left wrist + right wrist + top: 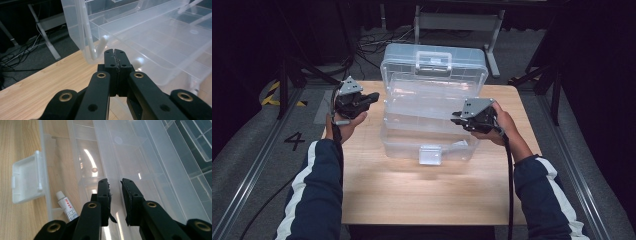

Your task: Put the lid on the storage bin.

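Jaws on my left gripper (115, 53) are pressed flat together with nothing between them, pointing at the left end of the clear plastic toolbox (432, 127) without touching it. In the high view I see this gripper (371, 96) held above the worktop's (422, 190) far left corner, its tips aimed right toward the box and its grey plate on top. The left hand (344, 122) cups it from below, palm turned up, and the forearm in a dark sleeve with a white stripe comes up along the worktop's left edge.

On my right gripper (115, 182) the jaws stand a narrow gap apart, straddling a clear wall of one of the box's trays; I cannot tell whether the pads are pressing on it. From above, that gripper (456, 117) sits at the right end of the middle tray, pointing left, the right hand (502, 125) wrapped round its body and the forearm slanting in from the near right corner, cable trailing along it.

The toolbox stands open at the middle of the worktop toward the far edge, its lid raised and its trays stepped out. Its white latch (27, 180) hangs open at the near side, and a small white tube (67, 206) lies in the bottom compartment just behind it.
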Tool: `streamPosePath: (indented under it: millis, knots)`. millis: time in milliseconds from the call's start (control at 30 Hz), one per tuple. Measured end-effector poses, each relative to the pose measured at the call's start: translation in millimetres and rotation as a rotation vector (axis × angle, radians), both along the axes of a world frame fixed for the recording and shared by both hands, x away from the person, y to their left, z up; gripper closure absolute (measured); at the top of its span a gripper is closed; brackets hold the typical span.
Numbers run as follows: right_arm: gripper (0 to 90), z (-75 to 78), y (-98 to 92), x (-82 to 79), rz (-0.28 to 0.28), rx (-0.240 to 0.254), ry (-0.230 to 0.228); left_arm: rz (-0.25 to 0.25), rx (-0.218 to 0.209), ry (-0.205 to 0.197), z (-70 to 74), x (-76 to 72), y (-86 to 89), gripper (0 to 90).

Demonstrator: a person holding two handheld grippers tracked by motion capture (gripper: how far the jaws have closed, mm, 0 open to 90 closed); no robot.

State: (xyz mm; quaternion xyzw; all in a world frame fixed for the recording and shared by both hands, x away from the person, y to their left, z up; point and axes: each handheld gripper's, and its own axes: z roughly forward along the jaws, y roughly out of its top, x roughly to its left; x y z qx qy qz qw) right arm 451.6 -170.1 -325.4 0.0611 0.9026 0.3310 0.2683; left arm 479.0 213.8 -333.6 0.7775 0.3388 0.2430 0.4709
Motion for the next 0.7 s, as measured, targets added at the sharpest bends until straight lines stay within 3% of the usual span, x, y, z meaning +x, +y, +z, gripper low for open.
streamPosePath:
  millis: [167, 367, 700]
  knots:
    - [77.3, -0.7, -0.8, -0.5, 0.004, 0.0, -0.001, 0.012, -0.037, 0.002, -6.1, 10.8, -6.0, 89.9]
    - [77.3, -1.9, -1.2, -2.1, 0.008, -0.001, 0.0, -0.024, -0.114, 0.013, -8.6, 23.3, -9.8, 89.9]
    - [77.3, -5.2, -1.6, -5.4, 0.014, 0.0, 0.003, -0.019, -0.115, -0.013, 0.3, 29.7, -10.9, 90.0]
